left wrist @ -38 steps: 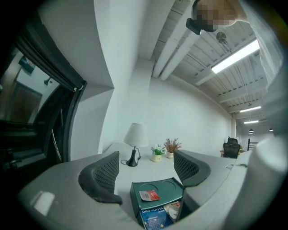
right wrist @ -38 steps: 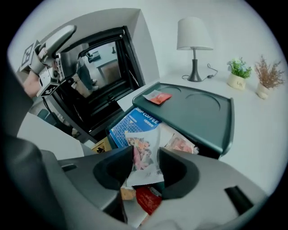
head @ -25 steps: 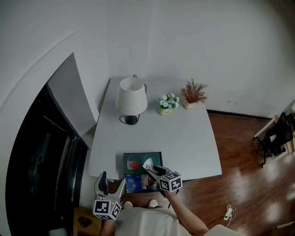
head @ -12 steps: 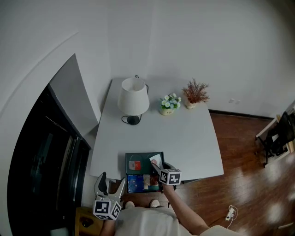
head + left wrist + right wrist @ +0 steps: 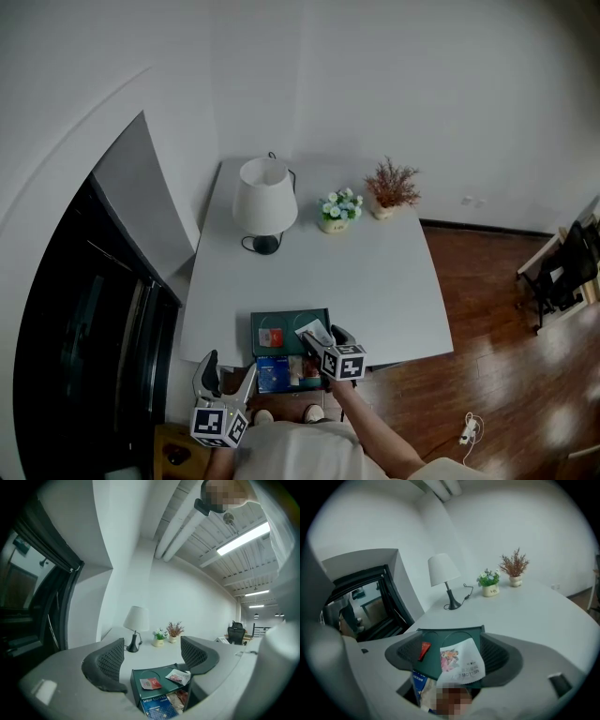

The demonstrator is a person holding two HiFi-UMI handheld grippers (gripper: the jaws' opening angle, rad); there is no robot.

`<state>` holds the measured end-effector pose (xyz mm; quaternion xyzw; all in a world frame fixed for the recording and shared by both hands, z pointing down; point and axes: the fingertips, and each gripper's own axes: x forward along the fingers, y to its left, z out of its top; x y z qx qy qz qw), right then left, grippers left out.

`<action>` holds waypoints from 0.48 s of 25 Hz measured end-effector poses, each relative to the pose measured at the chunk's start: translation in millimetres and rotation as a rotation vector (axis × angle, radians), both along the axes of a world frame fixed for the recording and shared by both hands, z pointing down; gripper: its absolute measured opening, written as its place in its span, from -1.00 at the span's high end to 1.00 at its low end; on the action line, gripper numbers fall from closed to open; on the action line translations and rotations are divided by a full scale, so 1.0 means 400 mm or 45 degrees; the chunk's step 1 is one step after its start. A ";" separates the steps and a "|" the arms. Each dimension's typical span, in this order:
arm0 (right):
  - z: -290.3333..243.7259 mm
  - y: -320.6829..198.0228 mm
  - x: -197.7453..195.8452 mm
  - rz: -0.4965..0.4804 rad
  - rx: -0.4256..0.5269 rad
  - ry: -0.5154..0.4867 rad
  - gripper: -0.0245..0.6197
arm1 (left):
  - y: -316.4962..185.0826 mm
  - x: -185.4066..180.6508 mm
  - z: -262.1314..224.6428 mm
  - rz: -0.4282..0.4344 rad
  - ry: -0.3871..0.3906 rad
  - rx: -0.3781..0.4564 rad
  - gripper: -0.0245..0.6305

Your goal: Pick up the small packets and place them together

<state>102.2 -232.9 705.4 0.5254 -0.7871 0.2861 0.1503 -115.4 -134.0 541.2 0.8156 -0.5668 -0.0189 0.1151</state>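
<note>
right gripper view shows the right tool (image 5: 452, 654) with its jaws spread wide. they have just been opening, and the white packet (image 5: 461, 660) between them touches neither pad. a second ago, in the head view, that packet hung pinched in this tool above the green tray (image 5: 289, 318). now it lies flat on the tray's right half, near the red packet (image 5: 272, 336) but apart from it. i judge this one delivered, with both small packets sharing the tray at the near edge of the bench (image 5: 375, 272). the left tool (image 5: 152, 659) waits low at the side, jaws apart and empty. for writing, the white packet carries a word that looks like "mellow", seen upside down. the blue box (image 5: 157, 706) below the tray's near edge reads "drip coffee". the red packet's print is too small to read.
</note>
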 end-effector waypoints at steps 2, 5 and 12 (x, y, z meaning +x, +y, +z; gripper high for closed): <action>-0.046 0.000 -0.008 -0.035 0.090 -0.031 -0.30 | -0.003 0.005 0.000 0.004 0.001 0.000 -0.19; -0.172 0.010 -0.026 -0.104 0.323 -0.168 -0.30 | -0.006 0.011 -0.009 0.015 0.005 0.010 -0.19; -0.454 0.086 -0.006 -0.178 0.862 -0.077 -0.30 | -0.021 0.032 -0.060 0.052 -0.012 0.097 -0.18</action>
